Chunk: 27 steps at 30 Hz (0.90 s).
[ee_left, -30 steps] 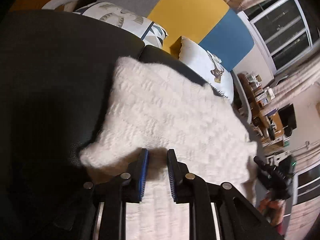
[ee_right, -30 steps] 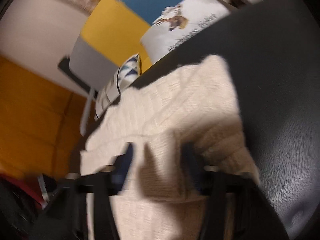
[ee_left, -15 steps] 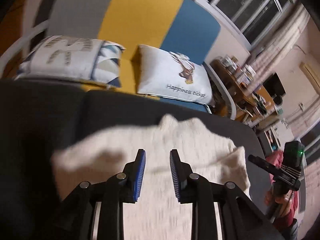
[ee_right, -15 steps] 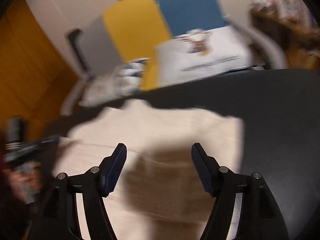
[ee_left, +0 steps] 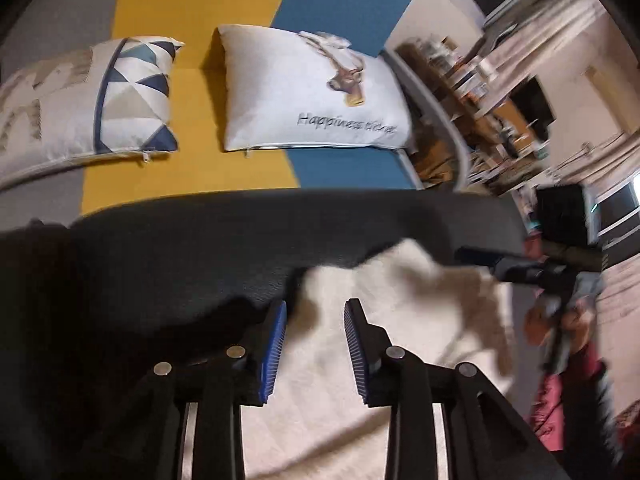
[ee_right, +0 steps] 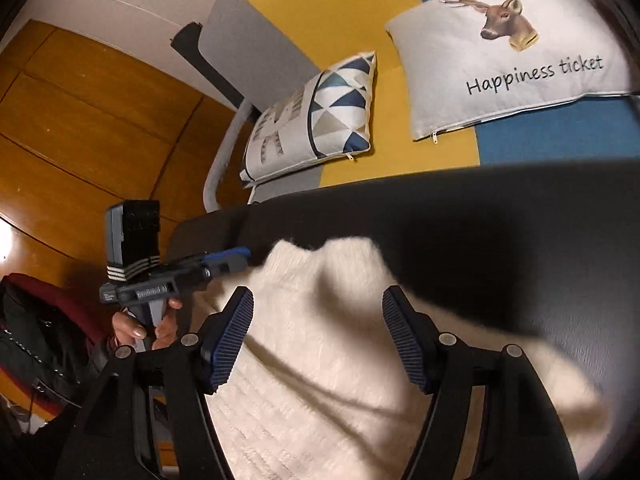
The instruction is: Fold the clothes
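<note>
Sweater [ee_right: 320,360] on black seat [ee_right: 500,240]

Cream knit sweater [ee_right: 320,360]; black surface [ee_right: 520,220]; blue-padded fingers [ee_right: 230,344].

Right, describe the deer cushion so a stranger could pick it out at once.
Find the sofa with grey, yellow and blue panels behind the dark padded surface. Two cushions lean on it; take the white one over the yellow-blue seam. Unlike the triangle-patterned cushion, it shows an antlered deer head and the words "Happiness ticket".
</note>
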### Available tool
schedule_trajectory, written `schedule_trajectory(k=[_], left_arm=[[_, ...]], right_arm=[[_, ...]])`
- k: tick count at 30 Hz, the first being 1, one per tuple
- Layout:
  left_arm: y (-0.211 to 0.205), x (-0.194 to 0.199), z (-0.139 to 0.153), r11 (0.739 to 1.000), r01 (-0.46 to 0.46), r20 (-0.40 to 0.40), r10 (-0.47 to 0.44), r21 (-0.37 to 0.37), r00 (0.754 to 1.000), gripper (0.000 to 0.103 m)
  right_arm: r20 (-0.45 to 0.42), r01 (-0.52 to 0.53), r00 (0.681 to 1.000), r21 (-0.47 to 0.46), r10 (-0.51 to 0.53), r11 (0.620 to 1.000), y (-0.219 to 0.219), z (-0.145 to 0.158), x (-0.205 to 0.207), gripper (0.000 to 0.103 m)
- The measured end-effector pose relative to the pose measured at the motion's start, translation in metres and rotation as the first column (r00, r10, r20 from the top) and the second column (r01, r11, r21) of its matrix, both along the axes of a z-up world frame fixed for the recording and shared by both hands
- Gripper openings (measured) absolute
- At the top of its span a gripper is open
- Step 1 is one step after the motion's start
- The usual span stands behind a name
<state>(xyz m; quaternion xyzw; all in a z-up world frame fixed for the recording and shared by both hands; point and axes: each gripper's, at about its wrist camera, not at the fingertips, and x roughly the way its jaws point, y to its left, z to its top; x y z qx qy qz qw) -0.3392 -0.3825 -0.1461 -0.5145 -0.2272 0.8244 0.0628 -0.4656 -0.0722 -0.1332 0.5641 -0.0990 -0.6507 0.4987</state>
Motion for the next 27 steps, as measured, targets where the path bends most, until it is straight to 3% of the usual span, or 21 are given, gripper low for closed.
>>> schedule_trajectory(k=[5, 9, 13, 14, 15, 16, 18, 20, 22, 24, 27], left_arm=[[-0.005, -0.006, -0.01, 0.999, 0.022, 0.015, -0.023, 0.028, 1.0, 0.03], [-0.001, -0.012, -0.014, 0.998, 0.055, 0.014, -0.055, 0.021, 0.998, 0.03], [0.009, -0.016, -0.015, 0.998, 0.058, 0.0, -0.058, 0.019, 0.998, 0.029], [0.011, -0.016, -0.015, 0.998, 0.053, -0.006, -0.053, 0.013, 0.999, 0.016], [0.015, -0.012, -0.012, 0.999, 0.043, -0.038, -0.044, -0.024, 0.998, 0.005], [0.018, -0.008, -0.008, 0.998, 0.032, -0.07, -0.036, -0.061, 0.997, 0.005], [0.027, 0.006, 0.002, 0.993, 0.015, -0.16, -0.033, -0.117, 0.987, 0.004], [0.037, 0.026, 0.017, 0.99, 0.002, -0.272, -0.04, -0.139, 0.961, 0.004], [0.04, 0.035, 0.02, 0.982, -0.037, -0.31, -0.023, -0.186, 0.951, 0.004], [0.038, 0.027, 0.011, 0.966, -0.081, -0.255, 0.016, -0.246, 0.967, 0.005], [0.041, 0.009, -0.008, 0.952, -0.075, -0.146, 0.033, -0.295, 0.989, 0.009]], right_arm=[[0.027, -0.052, 0.998, 0.024, 0.052, 0.998, -0.014, -0.01, -0.022, 0.071], [0.035, -0.131, 0.991, 0.122, 0.128, 0.984, -0.036, -0.025, -0.028, 0.071], [0.031, -0.165, 0.986, 0.093, 0.163, 0.982, -0.046, -0.022, -0.028, 0.071], [0.013, -0.184, 0.983, 0.111, 0.184, 0.977, -0.051, -0.022, -0.025, 0.07], [-0.036, -0.201, 0.977, 0.138, 0.208, 0.97, -0.057, -0.019, -0.018, 0.065], [-0.056, -0.215, 0.973, 0.154, 0.225, 0.965, -0.062, -0.018, -0.014, 0.041], [-0.116, -0.23, 0.959, 0.214, 0.258, 0.949, -0.072, -0.016, -0.001, 0.009], [-0.195, -0.235, 0.938, 0.248, 0.286, 0.94, -0.076, -0.008, 0.015, 0.009], [-0.263, -0.208, 0.93, 0.199, 0.257, 0.957, -0.068, 0.004, 0.025, 0.009], [-0.317, -0.118, 0.932, 0.197, 0.177, 0.973, -0.056, 0.007, 0.019, 0.009], [-0.307, -0.074, 0.941, 0.224, 0.142, 0.972, -0.055, -0.008, 0.012, 0.009]])
